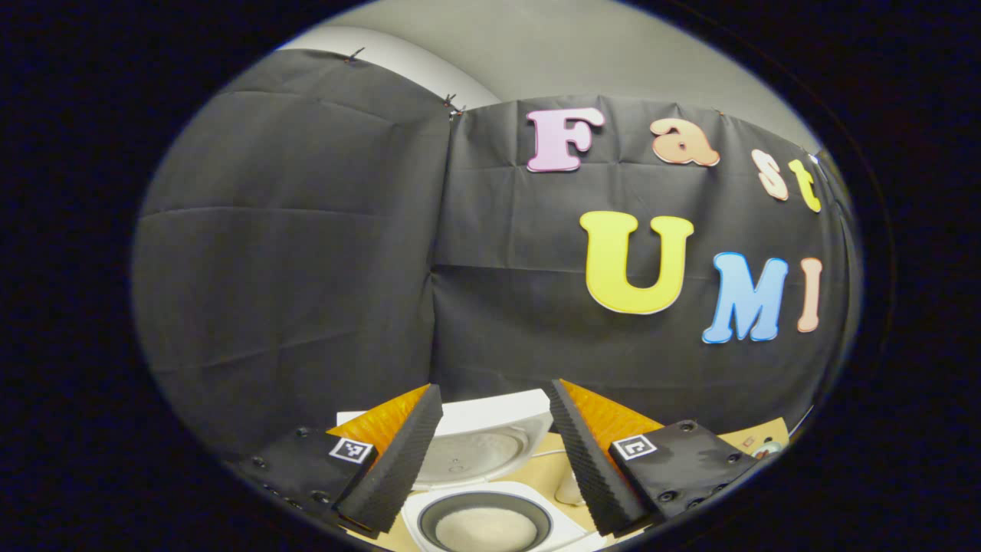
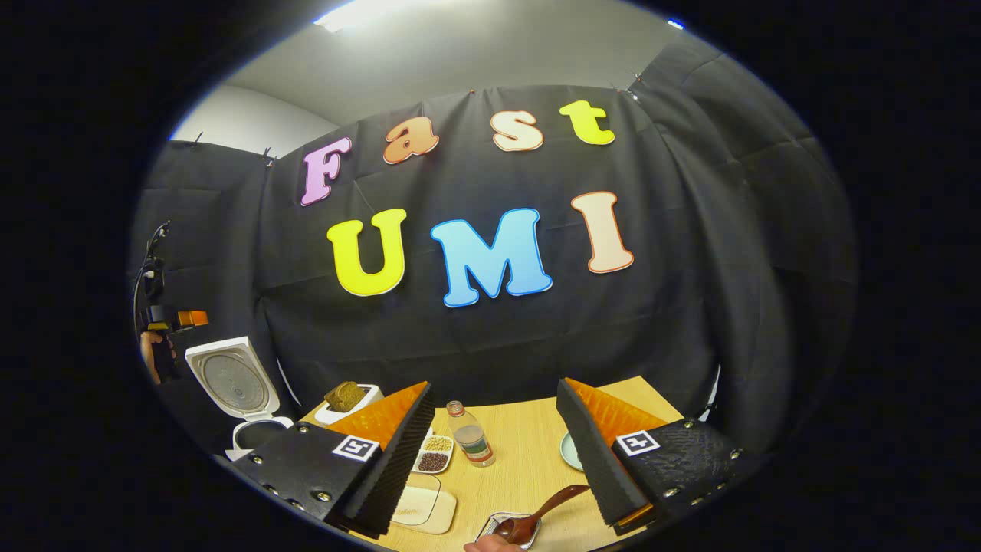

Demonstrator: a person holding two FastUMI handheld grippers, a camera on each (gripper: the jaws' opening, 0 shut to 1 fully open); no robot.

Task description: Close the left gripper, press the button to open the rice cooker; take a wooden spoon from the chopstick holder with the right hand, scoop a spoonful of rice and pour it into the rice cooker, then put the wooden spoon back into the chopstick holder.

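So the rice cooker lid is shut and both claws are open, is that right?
Not quite. The rice cooker lid is up, not shut: the left gripper view shows the open pot with rice inside, and the right gripper view shows the lid standing upright. The left claw and right claw are open, as you said.

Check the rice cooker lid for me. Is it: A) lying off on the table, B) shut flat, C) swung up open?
C: the lid stands upright behind the cooker, whose pot shows rice inside.
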